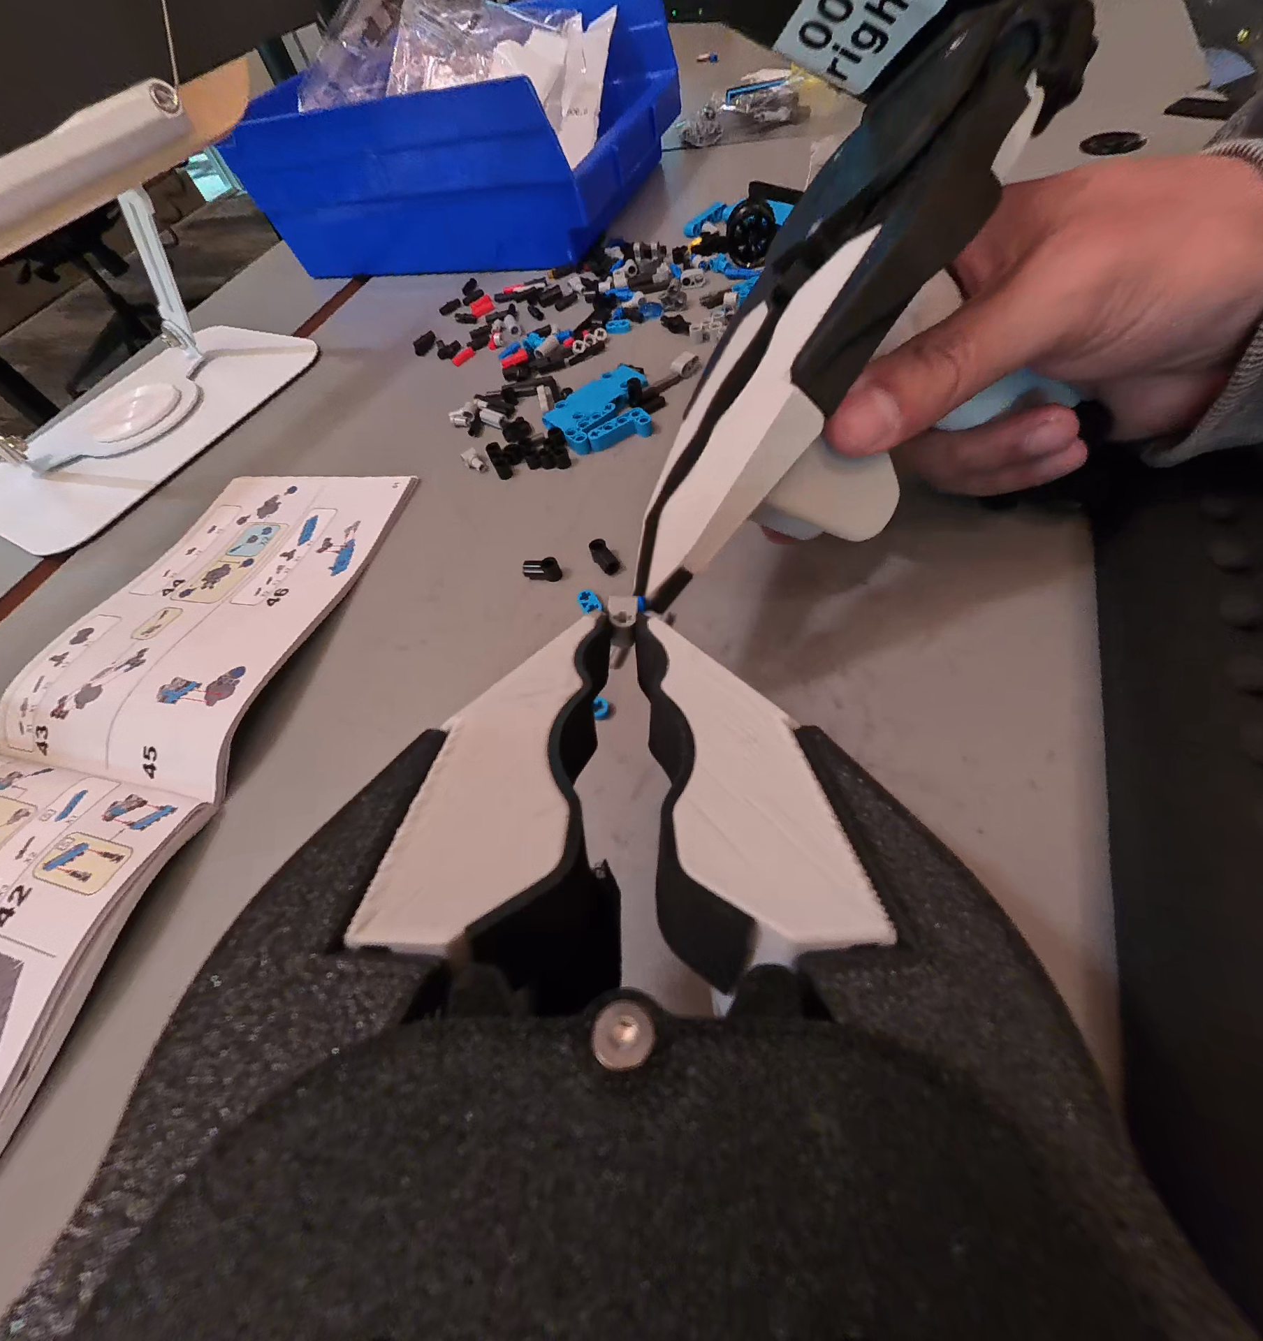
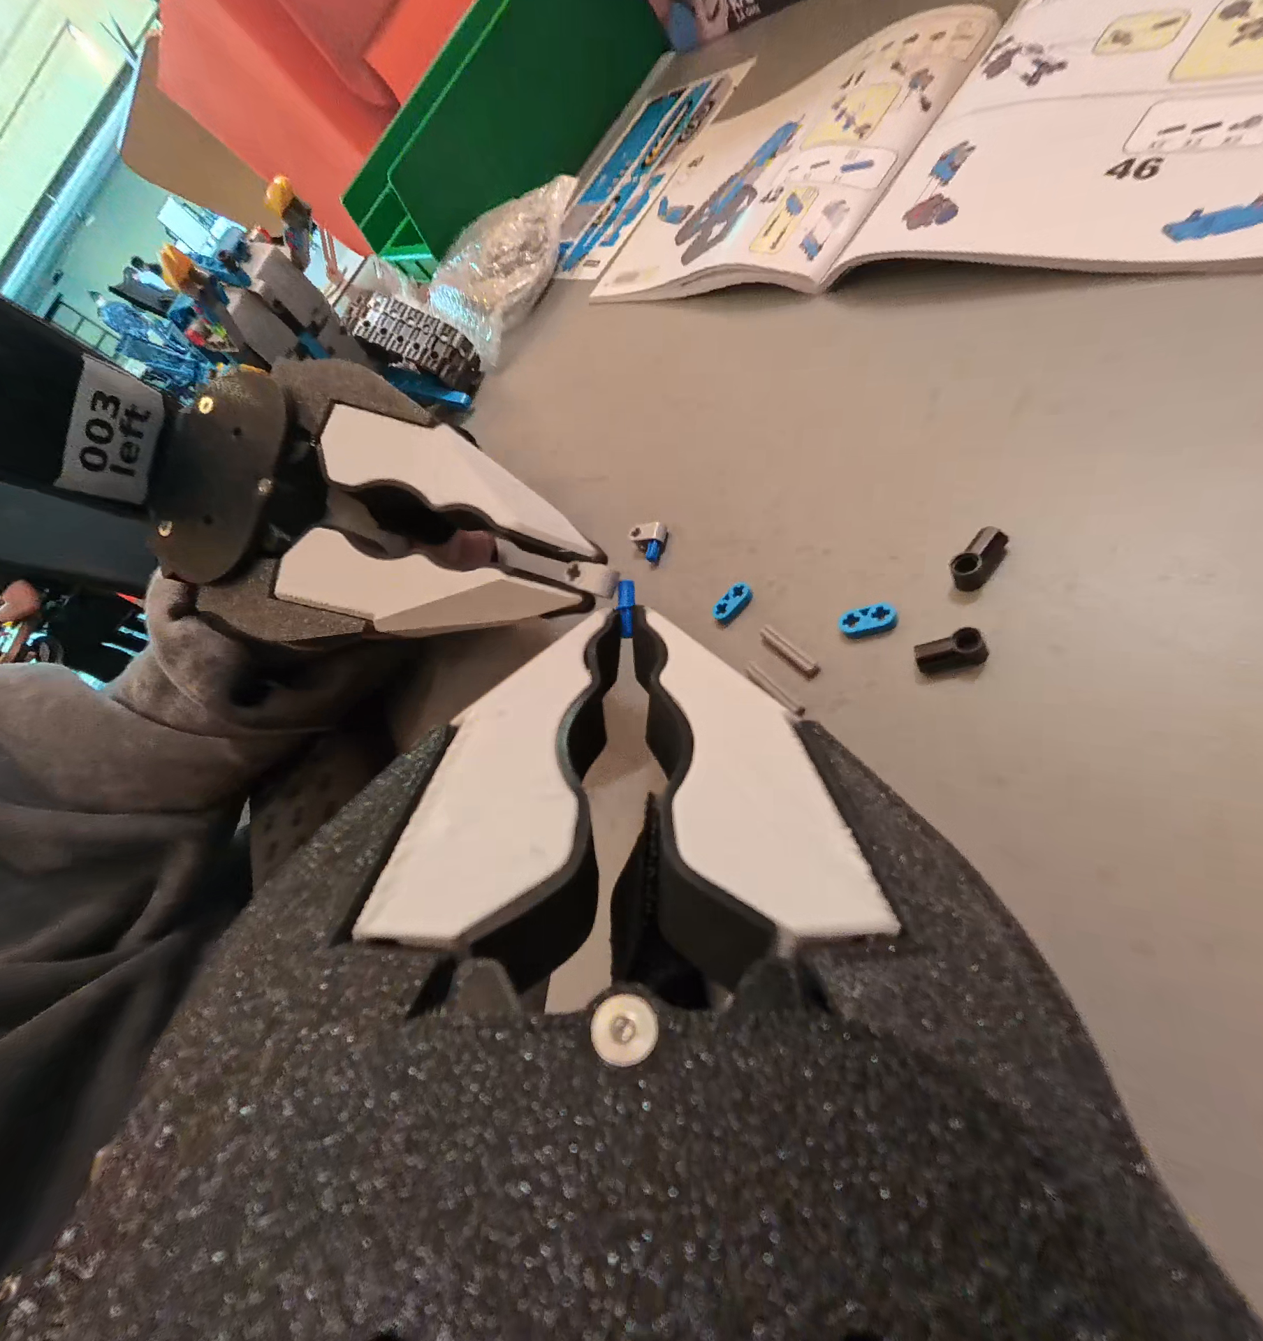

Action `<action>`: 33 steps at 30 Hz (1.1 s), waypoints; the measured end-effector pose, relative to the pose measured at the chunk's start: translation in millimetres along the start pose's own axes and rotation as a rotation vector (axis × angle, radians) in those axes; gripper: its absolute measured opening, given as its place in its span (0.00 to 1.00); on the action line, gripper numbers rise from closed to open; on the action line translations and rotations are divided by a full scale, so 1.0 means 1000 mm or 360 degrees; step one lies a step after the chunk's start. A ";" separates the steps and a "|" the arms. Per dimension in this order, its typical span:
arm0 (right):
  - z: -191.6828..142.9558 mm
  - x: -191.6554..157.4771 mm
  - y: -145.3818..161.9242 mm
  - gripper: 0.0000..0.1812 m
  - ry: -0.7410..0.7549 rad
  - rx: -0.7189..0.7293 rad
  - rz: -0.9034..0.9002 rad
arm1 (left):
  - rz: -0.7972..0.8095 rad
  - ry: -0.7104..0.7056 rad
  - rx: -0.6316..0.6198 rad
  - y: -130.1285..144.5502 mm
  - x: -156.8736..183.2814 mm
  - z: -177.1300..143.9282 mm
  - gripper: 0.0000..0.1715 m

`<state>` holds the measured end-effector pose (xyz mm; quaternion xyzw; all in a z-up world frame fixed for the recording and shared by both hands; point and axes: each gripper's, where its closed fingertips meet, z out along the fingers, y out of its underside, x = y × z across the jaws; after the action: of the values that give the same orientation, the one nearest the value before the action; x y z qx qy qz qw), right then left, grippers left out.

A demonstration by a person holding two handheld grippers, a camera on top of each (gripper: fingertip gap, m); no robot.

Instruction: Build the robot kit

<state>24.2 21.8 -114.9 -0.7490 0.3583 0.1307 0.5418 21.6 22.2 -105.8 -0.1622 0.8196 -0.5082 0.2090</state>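
Grey connector piece (image 1: 620, 613) sits pinched in the left tool (image 1: 618, 625); right tool (image 2: 625, 617) grips a blue pin (image 2: 625, 596), seemingly touching it above the desk (image 2: 904, 450); pressing home needs alignment.

Both views are evenly and fairly brightly lit by soft indoor light from above, so the grey table (image 1: 411, 406) carries only faint, short shadows under the small parts. A mild sheen lies on the white pages of the open booklet (image 1: 178, 653). Wide-angle distortion bends straight lines toward the frame edges. The foam bodies at the bottom are soft and grainy, and the colourful background in the right wrist view is blurred.
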 end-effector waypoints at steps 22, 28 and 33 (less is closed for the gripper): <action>0.009 0.003 -0.005 0.01 0.0191 0.0064 -0.0067 | -0.0134 -0.0110 -0.0063 0.008 -0.014 0.004 0.03; 0.011 0.007 -0.002 0.01 0.0215 0.0054 -0.0030 | -0.0078 -0.0157 -0.0111 0.011 -0.015 0.008 0.03; 0.011 0.009 -0.001 0.01 0.0259 0.0042 -0.0073 | -0.0048 -0.0164 -0.0131 0.013 -0.014 0.009 0.03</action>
<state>33.0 28.8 -123.5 -0.7579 0.3856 0.0522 0.5236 37.7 27.5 -118.5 -0.2090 0.8253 -0.4683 0.2364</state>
